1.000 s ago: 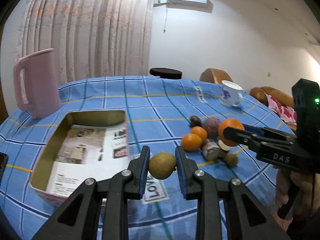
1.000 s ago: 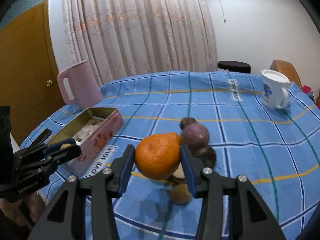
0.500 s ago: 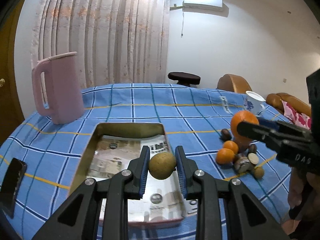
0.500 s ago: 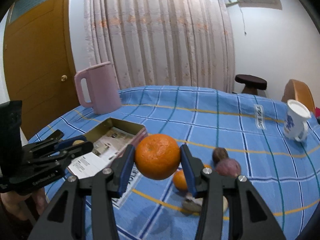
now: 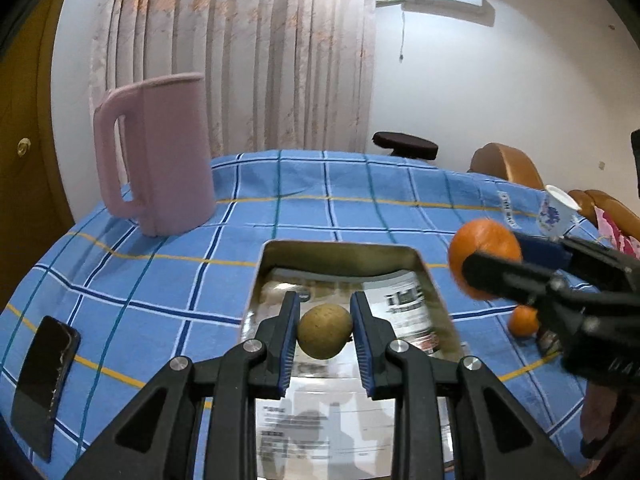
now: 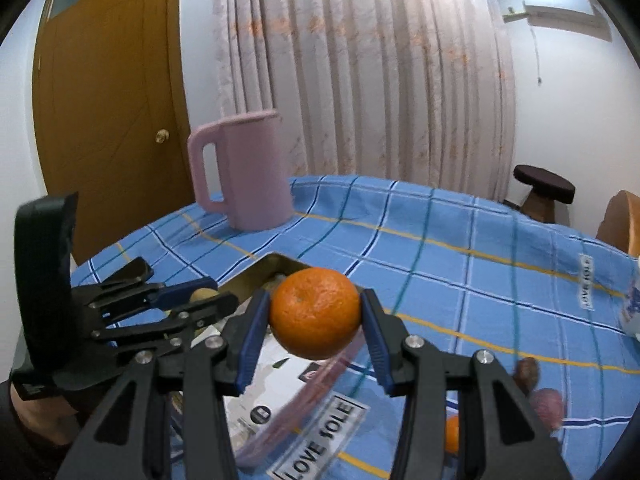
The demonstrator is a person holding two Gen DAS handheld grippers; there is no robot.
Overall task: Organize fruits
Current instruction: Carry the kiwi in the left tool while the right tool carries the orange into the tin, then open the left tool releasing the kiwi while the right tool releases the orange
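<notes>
Pink pitcher (image 5: 160, 152) upright, far left on blue checked desk (image 5: 360, 216). Black phone (image 5: 42, 384) flat, near left edge. White mug (image 5: 554, 210) far right. Dark stool (image 6: 544, 190) beyond desk.

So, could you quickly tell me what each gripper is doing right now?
Left gripper: closed on a brownish fruit.
Right gripper: closed on an orange.

My left gripper (image 5: 325, 337) is closed, and its blue fingers (image 5: 289, 334) press both sides of a small brown fruit (image 5: 325, 336). My right gripper (image 6: 316, 314) is closed too, around an orange (image 6: 315, 312). The right gripper is beside the left one, both raised above the worktop (image 5: 312, 208).
</notes>
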